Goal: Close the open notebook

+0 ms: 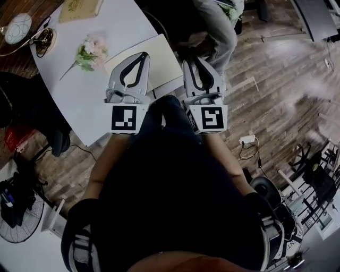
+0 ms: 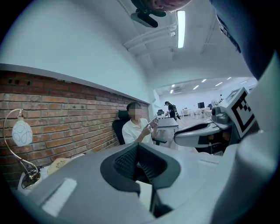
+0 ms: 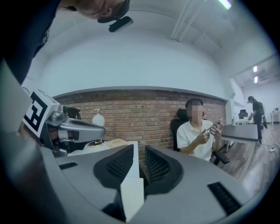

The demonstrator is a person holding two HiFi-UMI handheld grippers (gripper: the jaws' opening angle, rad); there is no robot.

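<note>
Approach step: the notebook (image 1: 159,58) lies untouched at the worktop's (image 1: 87,114) near edge. The left claw (image 1: 143,54) is pinched together and empty, the right claw (image 1: 190,64) narrowly parted and empty. Next, one must likely catch a cover edge.

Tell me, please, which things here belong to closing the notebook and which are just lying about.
For the job: notebook, left gripper, right gripper.
Just lying about: flowers, lamp, tan board, power strip on the floor, fan.
</note>
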